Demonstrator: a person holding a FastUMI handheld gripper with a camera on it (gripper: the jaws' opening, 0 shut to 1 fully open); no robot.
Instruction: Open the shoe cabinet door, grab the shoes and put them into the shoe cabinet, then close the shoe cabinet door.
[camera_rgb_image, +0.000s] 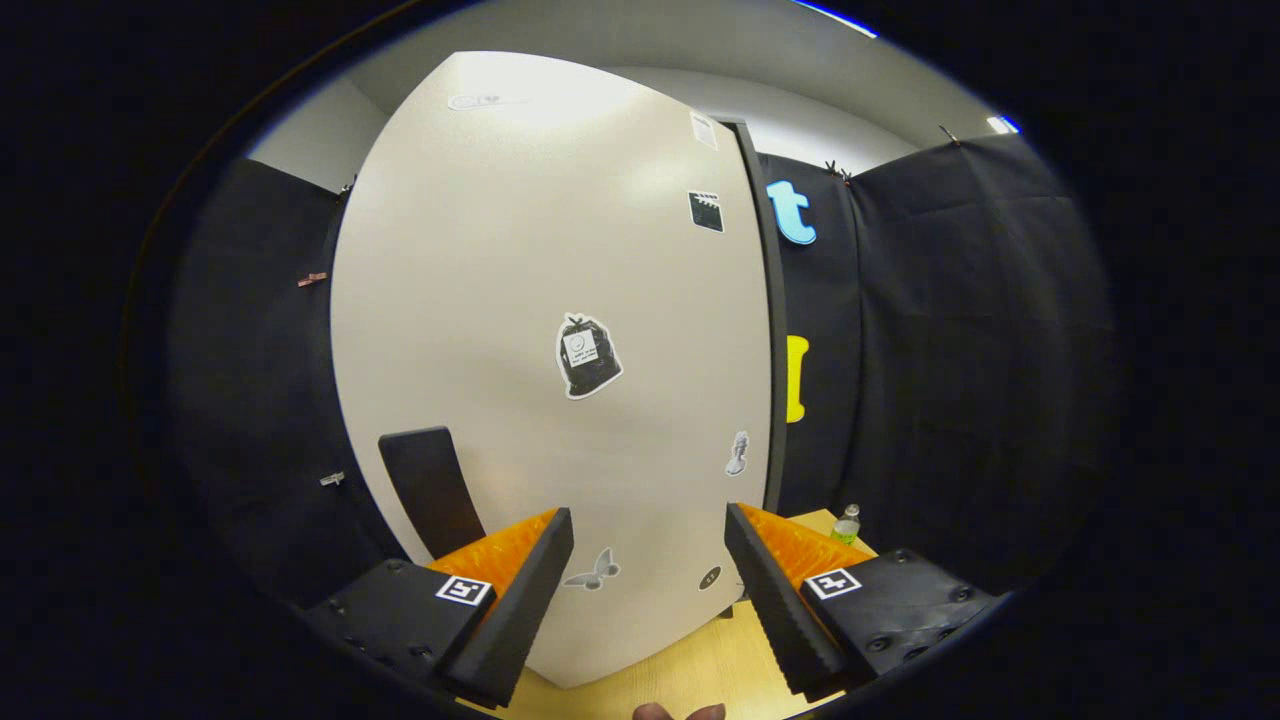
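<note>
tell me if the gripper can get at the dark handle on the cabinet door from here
Probably yes. The gripper has its jaws open and empty, facing the closed cabinet door. The dark handle sits just ahead, beside the left finger, with nothing between; it would need shifting left.

gripper (648, 565): held level and facing forward, its two fingers reaching ahead side by side.
jaws: spread wide apart, with a broad gap between the tips and nothing gripped between them.
left finger (515, 600): angled inward toward the gap, its ridged inner face in plain sight, touching nothing.
right finger (785, 600): mirrors the left, slanted inward, ridged face showing, also free of contact.
finger mounts: a blocky base behind each finger, each bearing a small square marker.
person's hand (680, 711): just a sliver of fingertips, below and behind the gap between the fingers.
</note>
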